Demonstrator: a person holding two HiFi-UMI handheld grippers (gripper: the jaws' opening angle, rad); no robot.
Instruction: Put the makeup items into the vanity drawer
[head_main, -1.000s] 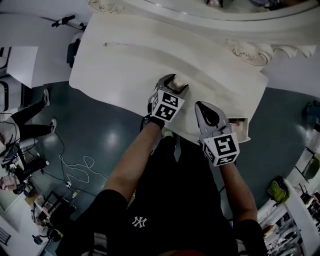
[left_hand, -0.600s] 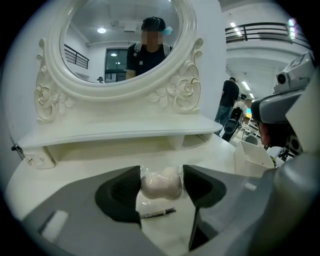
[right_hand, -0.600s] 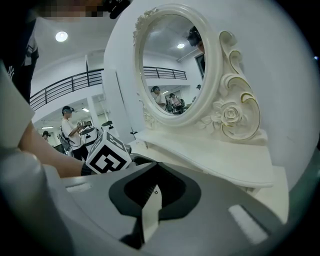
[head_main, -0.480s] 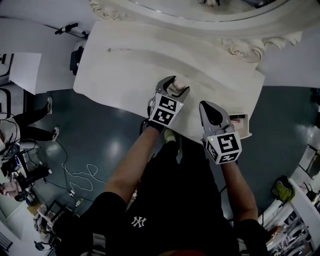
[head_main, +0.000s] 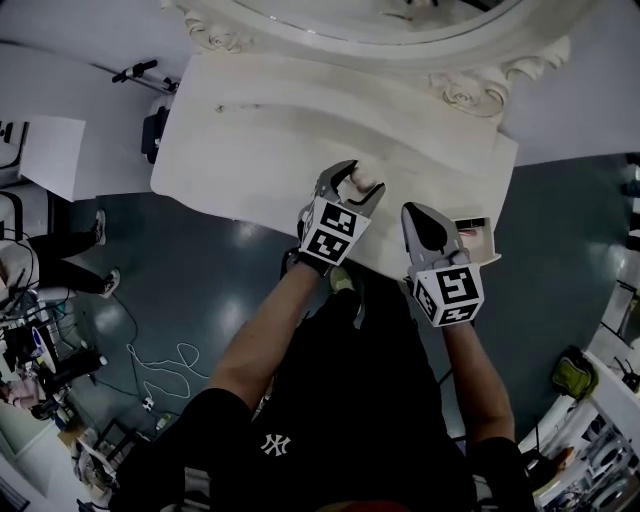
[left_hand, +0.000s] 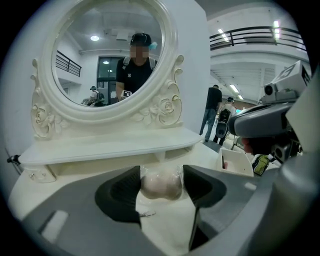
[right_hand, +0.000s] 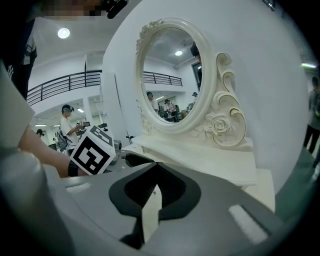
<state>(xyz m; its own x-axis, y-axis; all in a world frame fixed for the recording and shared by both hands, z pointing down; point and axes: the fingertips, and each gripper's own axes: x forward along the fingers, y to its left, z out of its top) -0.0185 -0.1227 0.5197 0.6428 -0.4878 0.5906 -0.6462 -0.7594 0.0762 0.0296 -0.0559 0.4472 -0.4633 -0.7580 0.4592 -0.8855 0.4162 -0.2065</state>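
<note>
**A:** While the head view is swinging a little, the left gripper (head_main: 360, 181) is easing along the table (head_main: 260, 130) toward the right side. It's a touch nearer the open drawer (head_main: 478, 246) than a second ago.

**B:** And it's still carrying. Its fingers are pinching the pinkish makeup item (left_hand: 161, 184), a soft, round thing in clear wrap, held just above the tabletop.

**A:** So the pickup is holding. I'm reading this as the carry stage, with the drop into the drawer still to come.

**B:** The right gripper (head_main: 420, 212) is hardly moving. It's hovering just beside the drawer with its fingers pressed together and nothing between them.

**A:** The surface is looking bare otherwise: a white vanity top with a curved front edge, and behind it the oval mirror (left_hand: 107, 55) with carved roses.

**B:** The room around it is busy, though. The dark glossy floor (head_main: 190, 290) is catching the lights, a white cable (head_main: 160, 360) is lying looped on it, and people are standing about in the background under a railed balcony.
</note>
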